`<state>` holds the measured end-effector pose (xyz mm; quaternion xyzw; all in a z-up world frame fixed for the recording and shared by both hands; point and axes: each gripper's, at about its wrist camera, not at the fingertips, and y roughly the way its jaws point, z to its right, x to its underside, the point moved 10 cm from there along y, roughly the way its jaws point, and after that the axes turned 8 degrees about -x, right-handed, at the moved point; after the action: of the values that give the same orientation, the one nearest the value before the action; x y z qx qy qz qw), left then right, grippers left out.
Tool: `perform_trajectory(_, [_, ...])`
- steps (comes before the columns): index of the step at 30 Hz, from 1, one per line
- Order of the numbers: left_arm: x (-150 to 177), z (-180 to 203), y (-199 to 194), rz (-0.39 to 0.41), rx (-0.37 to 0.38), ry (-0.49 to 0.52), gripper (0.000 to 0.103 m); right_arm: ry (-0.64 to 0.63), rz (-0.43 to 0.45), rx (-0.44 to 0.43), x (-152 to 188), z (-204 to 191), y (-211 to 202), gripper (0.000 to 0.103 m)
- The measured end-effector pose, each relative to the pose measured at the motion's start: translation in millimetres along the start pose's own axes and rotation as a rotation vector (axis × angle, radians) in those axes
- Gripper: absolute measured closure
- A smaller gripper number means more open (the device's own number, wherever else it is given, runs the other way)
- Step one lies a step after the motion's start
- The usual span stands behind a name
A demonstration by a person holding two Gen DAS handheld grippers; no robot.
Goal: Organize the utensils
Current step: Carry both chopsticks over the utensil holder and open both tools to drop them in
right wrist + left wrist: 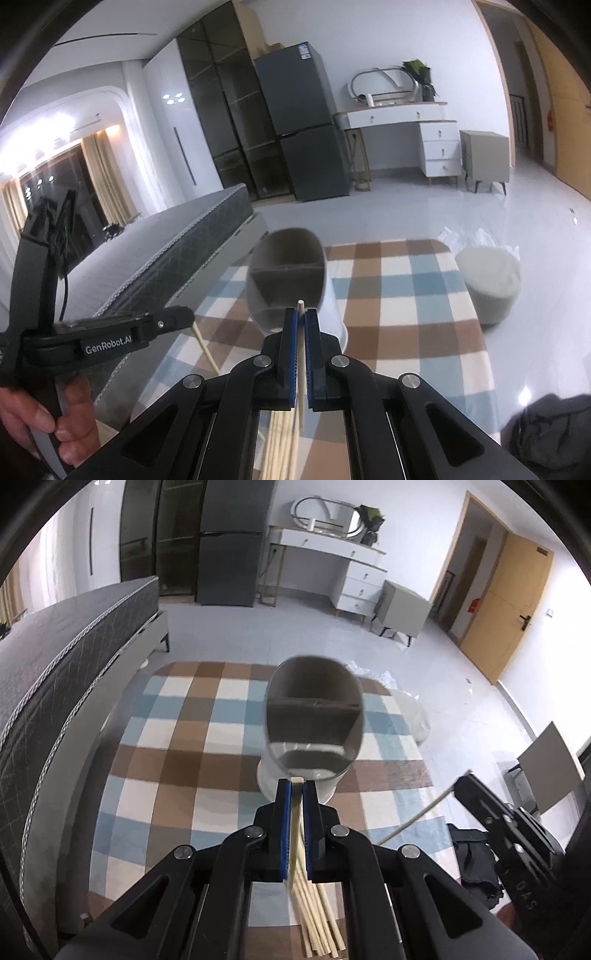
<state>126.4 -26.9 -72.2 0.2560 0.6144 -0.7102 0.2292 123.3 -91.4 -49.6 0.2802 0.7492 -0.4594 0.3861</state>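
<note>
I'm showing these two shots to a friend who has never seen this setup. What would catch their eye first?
Most likely the grey utensil holder, divided into compartments, standing straight ahead of both grippers over the brown, blue and white checked rug. Next, the left gripper shut on a wooden chopstick, and the right gripper shut on another chopstick. More chopsticks lie in a pile below the left gripper.

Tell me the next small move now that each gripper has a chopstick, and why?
Probably ease the left gripper forward and tip its chopstick into the utensil holder. Its jaws are shut on the stick, whose tip sits just short of the holder's open, divided mouth; the right gripper holds its own chopstick.
</note>
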Motion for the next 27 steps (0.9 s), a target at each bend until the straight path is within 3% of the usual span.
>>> perform_trajectory(9, [-51,6,-27,0.051,0.075,-0.012,0.101,-0.057,0.035,-0.017,-56,-6,-6,0.100])
perform_trajectory(18, [-137,-10,-48,0.180,0.116,-0.093,0.101,-0.148,0.103,-0.042,-144,-20,5,0.100])
perform_trajectory(22, [-163,-19,-37,0.218,0.103,-0.117,0.101,-0.214,0.117,-0.046,-171,-29,27,0.100])
perform_trajectory(27, [-172,-28,-4,0.214,0.099,-0.152,0.101,-0.261,0.089,-0.056,-177,-36,56,0.100])
